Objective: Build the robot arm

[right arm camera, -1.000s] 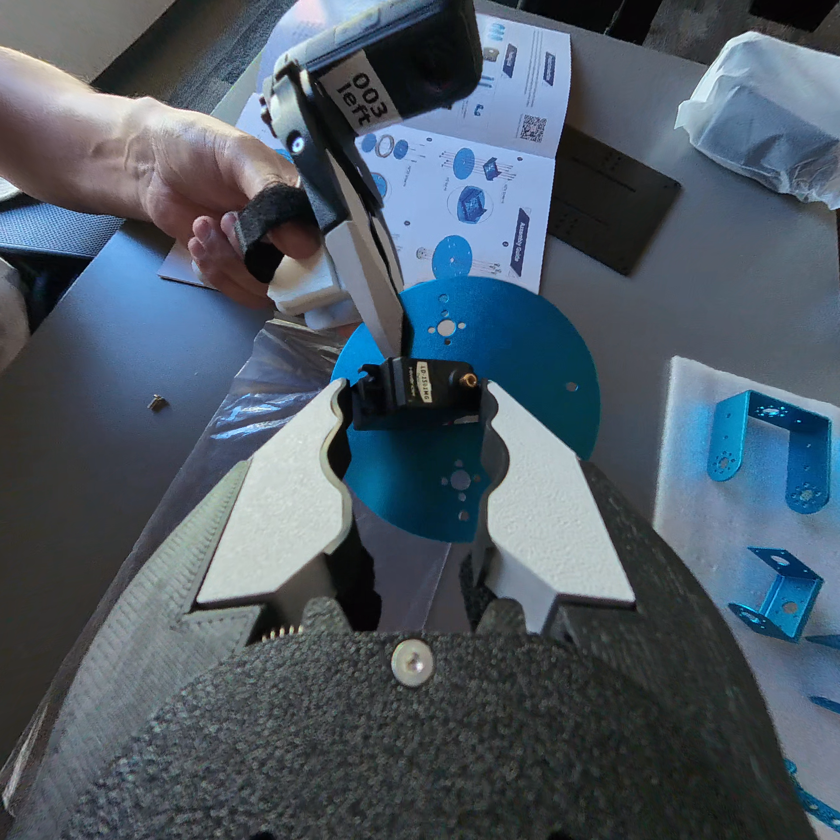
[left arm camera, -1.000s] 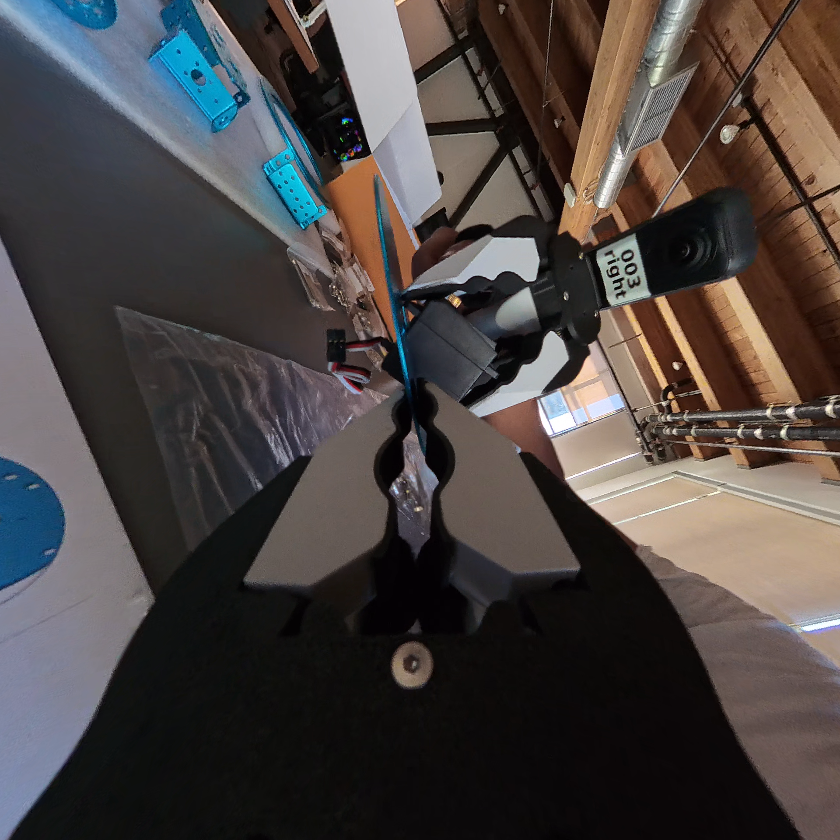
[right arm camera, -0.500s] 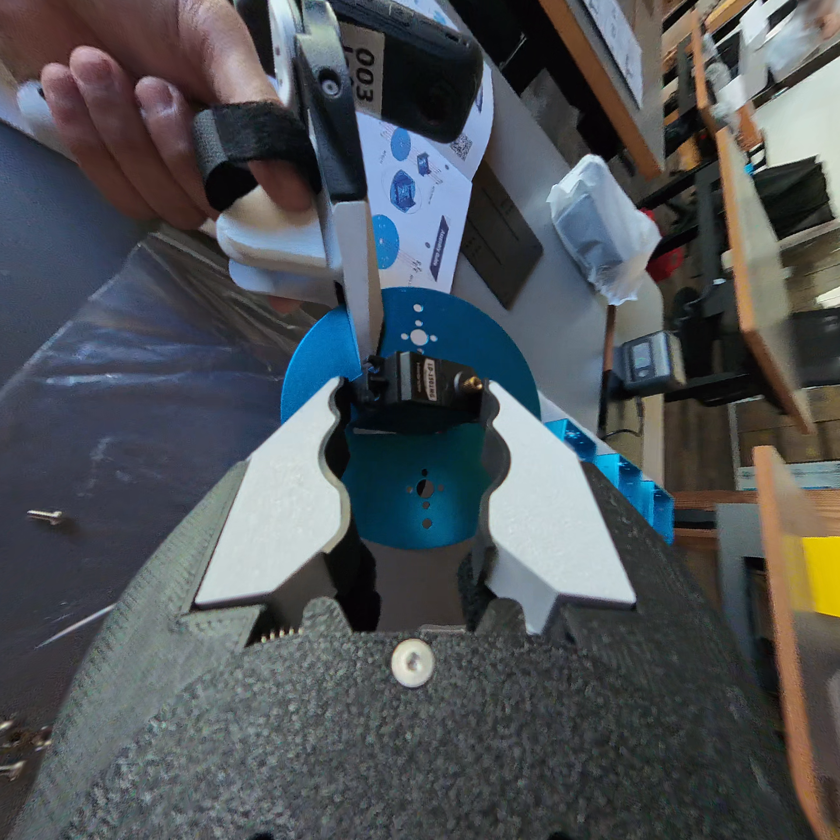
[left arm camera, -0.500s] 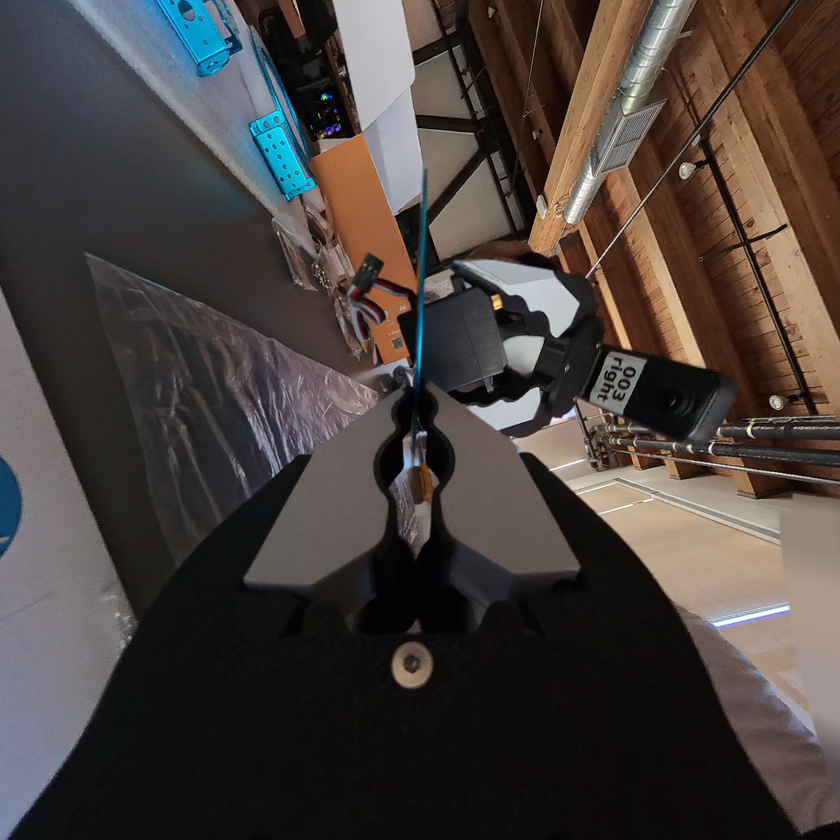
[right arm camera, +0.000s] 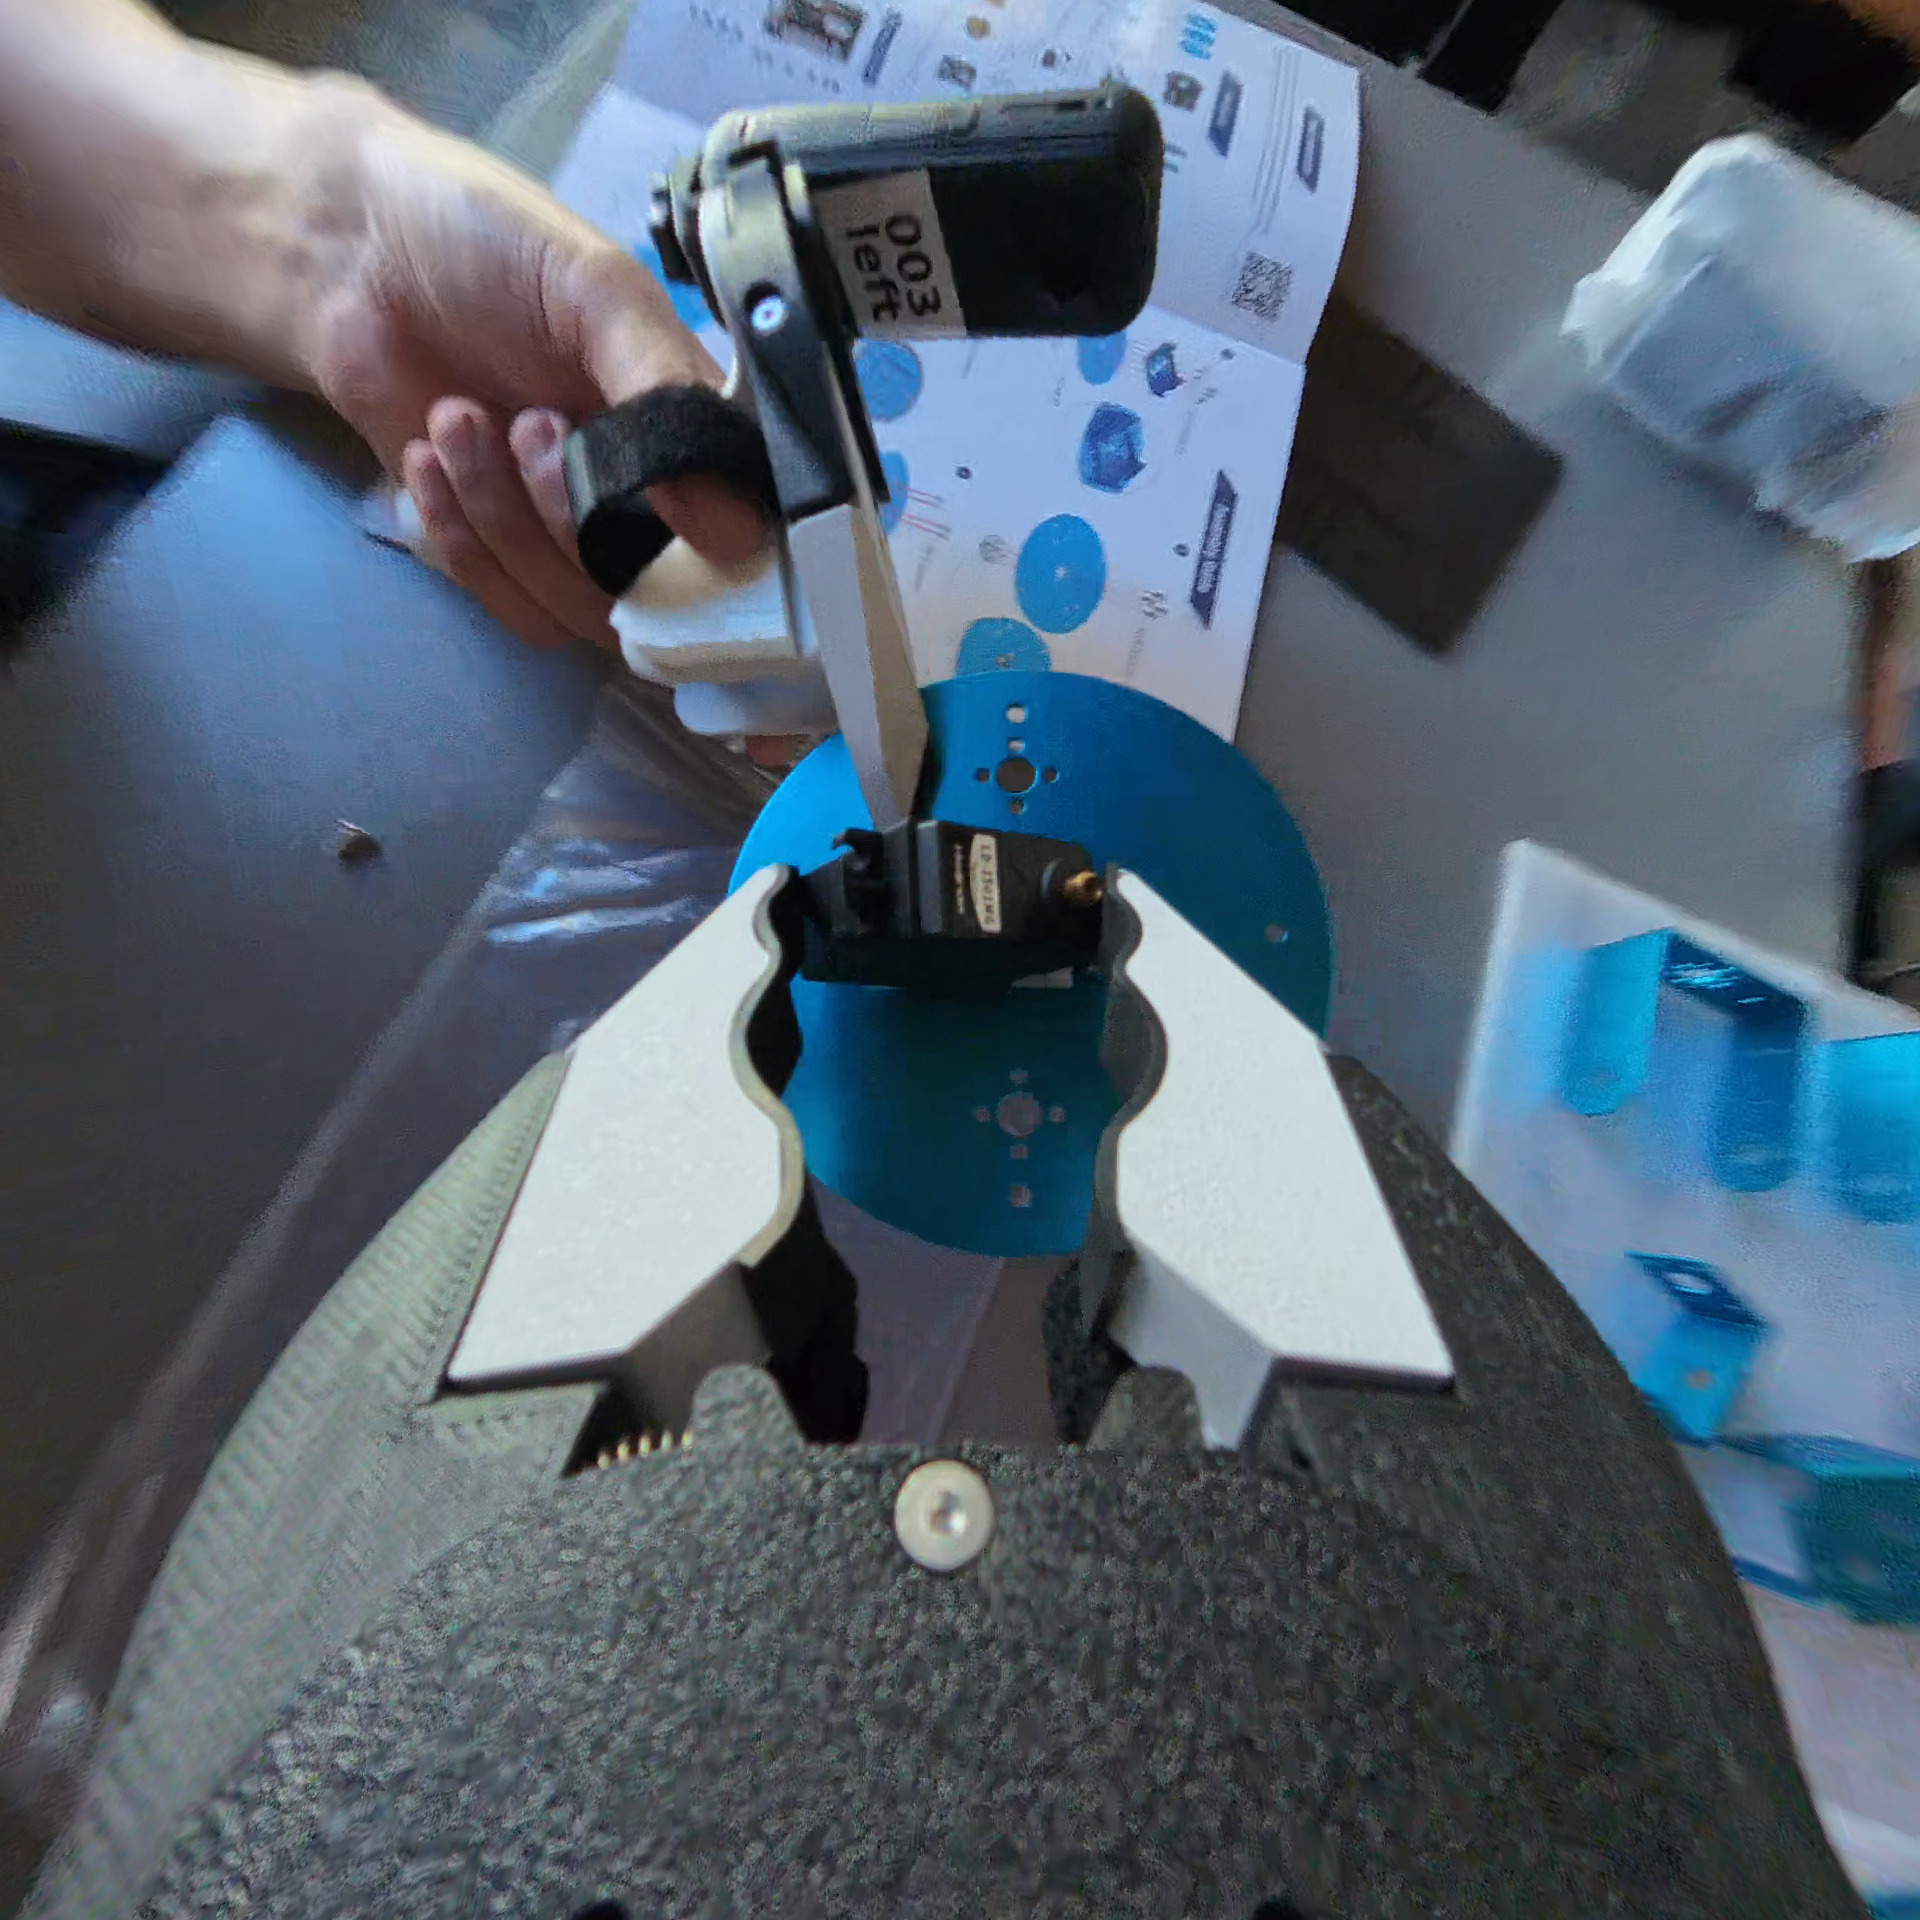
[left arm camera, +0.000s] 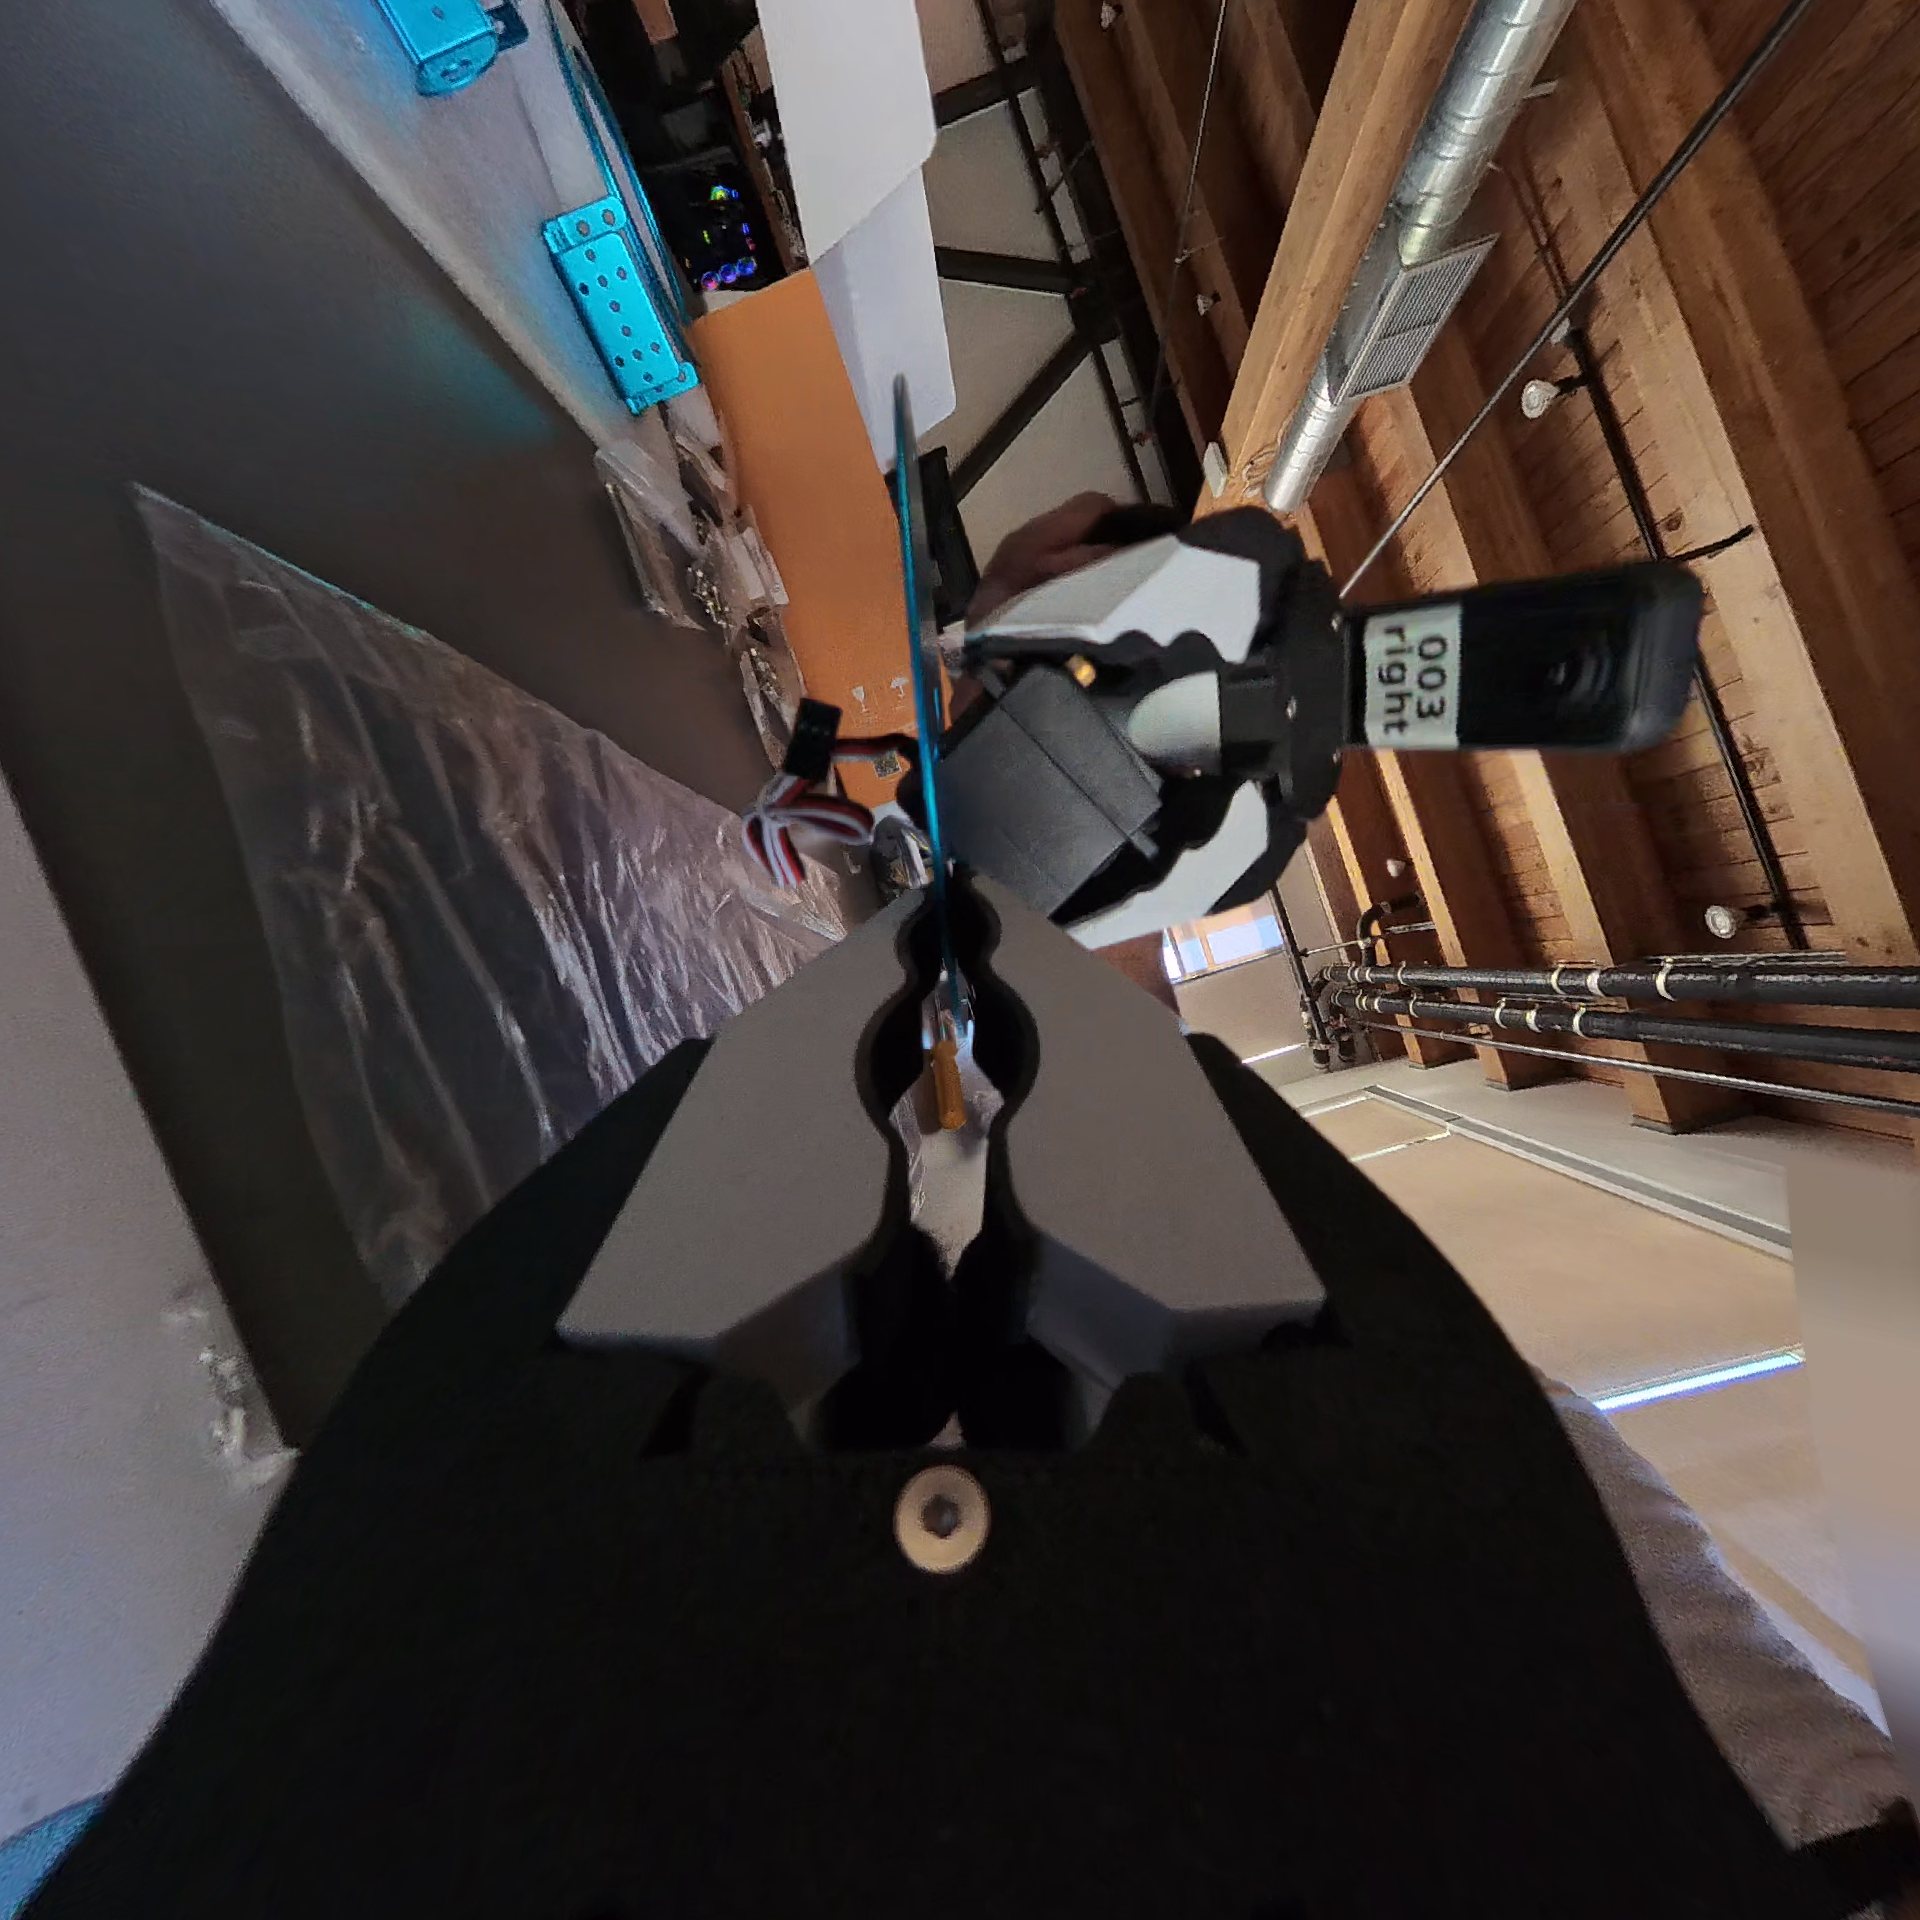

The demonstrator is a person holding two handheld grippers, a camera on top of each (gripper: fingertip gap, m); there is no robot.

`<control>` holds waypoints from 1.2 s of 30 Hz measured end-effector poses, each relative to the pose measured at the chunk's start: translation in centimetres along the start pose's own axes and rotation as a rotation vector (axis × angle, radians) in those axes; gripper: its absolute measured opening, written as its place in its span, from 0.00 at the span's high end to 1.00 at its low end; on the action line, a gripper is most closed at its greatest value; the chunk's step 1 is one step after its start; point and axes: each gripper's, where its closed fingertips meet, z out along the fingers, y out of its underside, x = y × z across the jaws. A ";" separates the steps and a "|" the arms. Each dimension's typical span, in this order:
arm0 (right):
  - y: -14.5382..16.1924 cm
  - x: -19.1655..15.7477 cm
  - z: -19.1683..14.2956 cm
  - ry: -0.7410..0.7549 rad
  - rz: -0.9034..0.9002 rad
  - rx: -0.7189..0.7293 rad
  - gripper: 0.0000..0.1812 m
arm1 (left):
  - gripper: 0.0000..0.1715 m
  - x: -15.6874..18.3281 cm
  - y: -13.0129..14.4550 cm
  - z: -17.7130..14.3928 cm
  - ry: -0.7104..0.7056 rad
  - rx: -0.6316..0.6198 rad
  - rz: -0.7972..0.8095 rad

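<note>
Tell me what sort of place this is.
Probably a workshop or lab in a loft-style building. A table holds kit parts: blue brackets and an assembly leaflet. Overhead run wooden beams and a bare duct. The grippers hold a blue disc and a servo.

Blue disc (right arm camera: 1174, 831): smooth metal with a satin sheen, at centre frame. Black motor block (right arm camera: 951, 904): matt plastic with a brass-coloured shaft. Right gripper (right arm camera: 945, 914): fingers (right arm camera: 644, 1143) of finely grained, matt grey material on a rough black body. Leaflet (right arm camera: 1143, 436), top: smooth printed paper. Plastic sheet (left arm camera: 468, 831), left: glossy, crinkled film. Brackets (right arm camera: 1683, 1018), right: shiny blue metal. Strap (right arm camera: 644, 468) on the hand: fuzzy black cloth.
</note>
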 end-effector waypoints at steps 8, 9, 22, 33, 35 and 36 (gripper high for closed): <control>-0.9 0.1 0.4 0.183 -0.286 0.012 0.70 | 1.00 -0.7 -0.8 -0.6 -0.014 0.087 -0.101; -1.0 -0.3 0.6 0.196 -0.325 0.004 0.70 | 1.00 -0.9 -1.0 -0.8 -0.015 0.100 -0.114; -0.6 0.9 0.9 0.306 -0.429 -0.083 0.69 | 1.00 -1.0 -0.4 -0.3 -0.062 0.080 -0.018; 0.0 1.5 1.1 0.273 -0.343 -0.066 0.70 | 1.00 -1.2 -0.7 -0.5 -0.063 0.089 -0.016; 0.2 1.5 1.2 0.271 -0.352 -0.117 0.69 | 1.00 -1.3 -0.7 -0.5 -0.081 0.091 0.003; 0.2 1.4 1.3 0.263 -0.350 -0.137 0.69 | 1.00 -1.3 -0.7 -0.5 -0.084 0.091 0.010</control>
